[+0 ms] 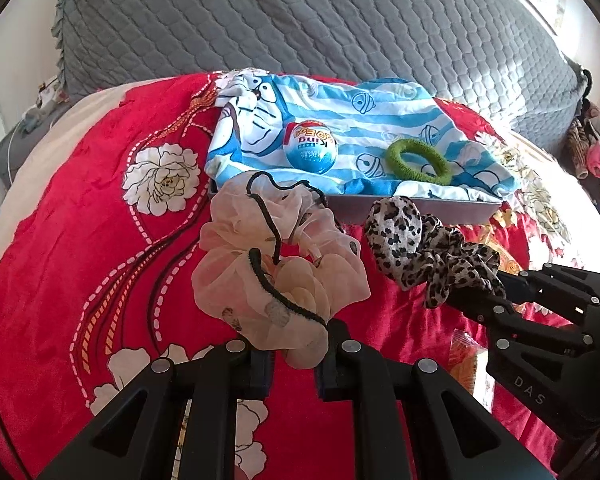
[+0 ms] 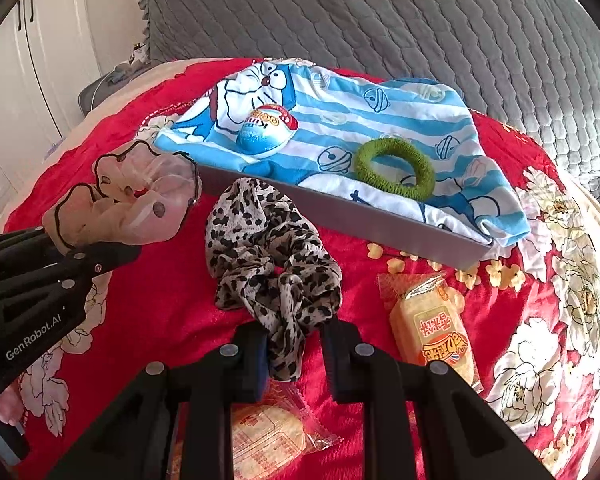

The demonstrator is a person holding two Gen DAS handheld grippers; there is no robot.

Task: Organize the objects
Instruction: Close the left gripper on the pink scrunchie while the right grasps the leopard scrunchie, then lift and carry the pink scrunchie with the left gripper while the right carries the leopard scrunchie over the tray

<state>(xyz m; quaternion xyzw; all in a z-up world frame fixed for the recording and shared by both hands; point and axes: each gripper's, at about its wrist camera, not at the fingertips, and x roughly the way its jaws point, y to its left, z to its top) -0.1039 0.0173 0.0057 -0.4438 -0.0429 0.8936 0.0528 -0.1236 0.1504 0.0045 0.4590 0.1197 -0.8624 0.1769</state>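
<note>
Both grippers: matte black plastic, triangular cut-outs, round silver screw heads. Left gripper (image 2: pixel 112 258) marked "GenRobot.AI" in white; right gripper (image 1: pixel 504 304) marked "DAS". Dark blue jaw pads.

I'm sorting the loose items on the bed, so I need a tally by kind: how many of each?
Hair ties: 3 (pink scrunchie, leopard scrunchie, green ring)
Snack packets: 2 (orange pack, red-wrapped pack)
Toy eggs: 1
Total: 6
</note>
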